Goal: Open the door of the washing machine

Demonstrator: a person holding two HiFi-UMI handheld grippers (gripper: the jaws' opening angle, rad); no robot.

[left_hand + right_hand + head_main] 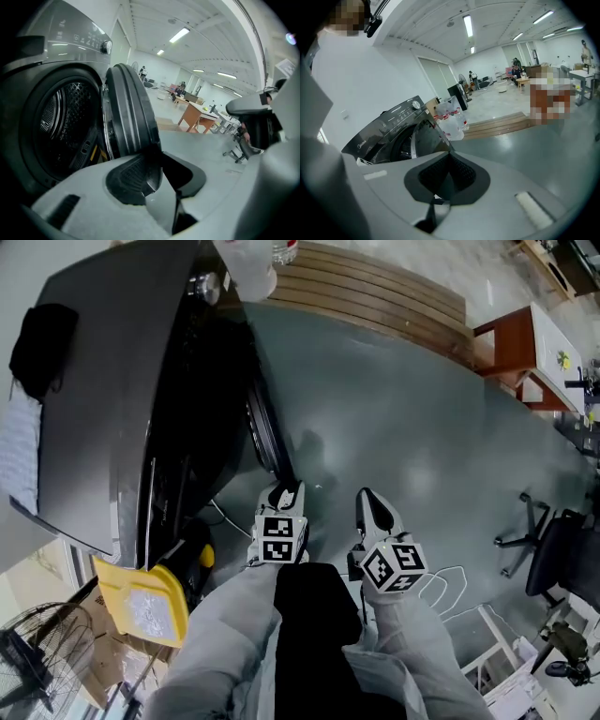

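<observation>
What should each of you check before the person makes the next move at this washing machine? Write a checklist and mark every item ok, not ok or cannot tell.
1. Door swung off the opening: ok. The door stands out from the washing machine, and the drum shows.
2. Left gripper not clamped on the door: ok. Its jaws are apart, with the door edge by their tips.
3. Right gripper free: ok. It is shut on nothing.
4. Drum empty: cannot tell. Its inside is too dark.
5. Bag of bottles apart from the door: ok.
</observation>
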